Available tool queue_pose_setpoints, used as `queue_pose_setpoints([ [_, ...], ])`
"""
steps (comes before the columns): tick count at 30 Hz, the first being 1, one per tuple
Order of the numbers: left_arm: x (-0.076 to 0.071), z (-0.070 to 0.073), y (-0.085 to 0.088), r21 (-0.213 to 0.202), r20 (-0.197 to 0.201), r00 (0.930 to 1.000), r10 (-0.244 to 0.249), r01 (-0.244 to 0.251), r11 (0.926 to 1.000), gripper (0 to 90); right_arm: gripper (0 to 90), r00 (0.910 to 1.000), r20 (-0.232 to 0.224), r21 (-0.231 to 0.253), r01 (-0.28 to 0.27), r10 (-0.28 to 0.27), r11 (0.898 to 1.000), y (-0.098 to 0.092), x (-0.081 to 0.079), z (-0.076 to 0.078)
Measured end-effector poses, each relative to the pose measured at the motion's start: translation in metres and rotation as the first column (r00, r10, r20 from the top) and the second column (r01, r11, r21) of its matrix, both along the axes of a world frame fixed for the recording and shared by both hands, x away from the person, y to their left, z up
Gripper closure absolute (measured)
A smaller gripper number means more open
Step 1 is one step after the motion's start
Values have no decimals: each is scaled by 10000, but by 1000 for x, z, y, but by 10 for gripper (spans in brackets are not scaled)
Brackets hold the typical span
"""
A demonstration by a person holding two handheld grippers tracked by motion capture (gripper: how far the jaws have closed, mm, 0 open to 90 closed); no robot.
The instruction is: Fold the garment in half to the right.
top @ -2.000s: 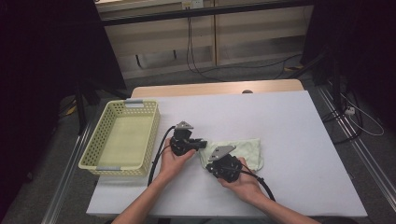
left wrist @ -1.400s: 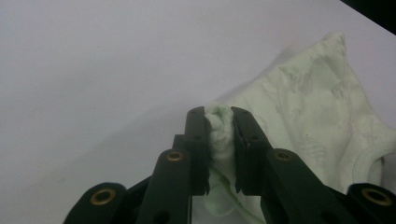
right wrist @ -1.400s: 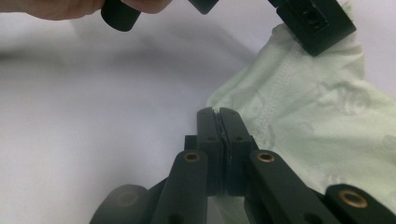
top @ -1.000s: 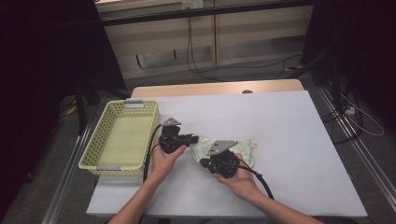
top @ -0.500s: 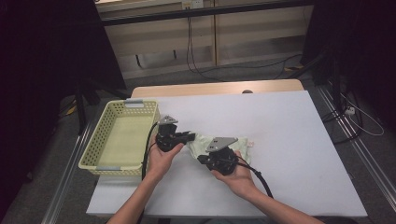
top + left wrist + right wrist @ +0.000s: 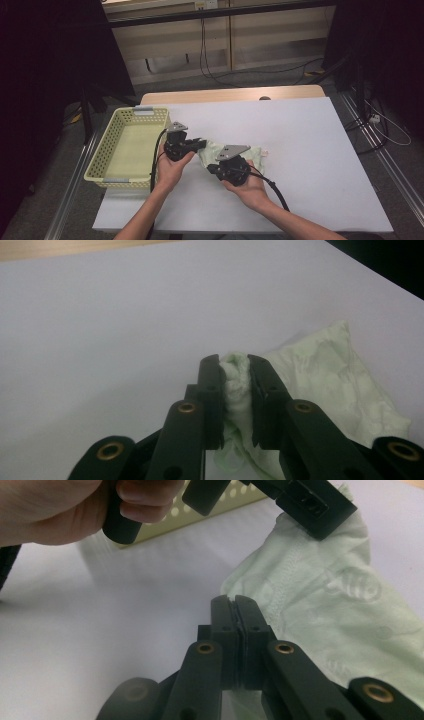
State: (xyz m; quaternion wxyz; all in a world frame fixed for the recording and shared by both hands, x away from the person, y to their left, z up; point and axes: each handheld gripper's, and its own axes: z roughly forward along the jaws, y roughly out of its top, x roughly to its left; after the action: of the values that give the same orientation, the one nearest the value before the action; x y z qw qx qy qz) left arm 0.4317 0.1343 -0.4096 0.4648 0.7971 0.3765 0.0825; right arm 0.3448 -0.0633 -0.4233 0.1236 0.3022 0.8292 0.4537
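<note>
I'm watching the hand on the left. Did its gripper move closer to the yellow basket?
Yes. In the high view the left gripper, clamped on the green cloth, has shifted left toward the basket, and the cloth's edge has been pulled along with it.

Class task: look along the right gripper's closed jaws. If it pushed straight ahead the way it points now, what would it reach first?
Probably bare white table first. The right gripper aims at that strip, with the green cloth just beside it. Beyond lie the left hand and yellow basket, though depth is unclear.

A lab-like recording room — white table (image 6: 310, 130), dark curtains (image 6: 45, 75), loose floor cables (image 6: 210, 55).
</note>
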Motion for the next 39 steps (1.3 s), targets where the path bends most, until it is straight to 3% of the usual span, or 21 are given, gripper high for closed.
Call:
queue_pose_setpoints([
  [14,4,4,11,-80,-151,9994,321,-322,9994,781,887,9999,-10,328,-132,132,9994,8,6,7],
  [16,5,4,11,62,-137,9995,280,-279,9996,780,887,9999,-8,346,-124,125,9993,8,6,6],
  [39,4,4,-12,334,58,10000,-29,27,9994,776,886,9998,184,613,73,-85,9981,-11,0,2],
])
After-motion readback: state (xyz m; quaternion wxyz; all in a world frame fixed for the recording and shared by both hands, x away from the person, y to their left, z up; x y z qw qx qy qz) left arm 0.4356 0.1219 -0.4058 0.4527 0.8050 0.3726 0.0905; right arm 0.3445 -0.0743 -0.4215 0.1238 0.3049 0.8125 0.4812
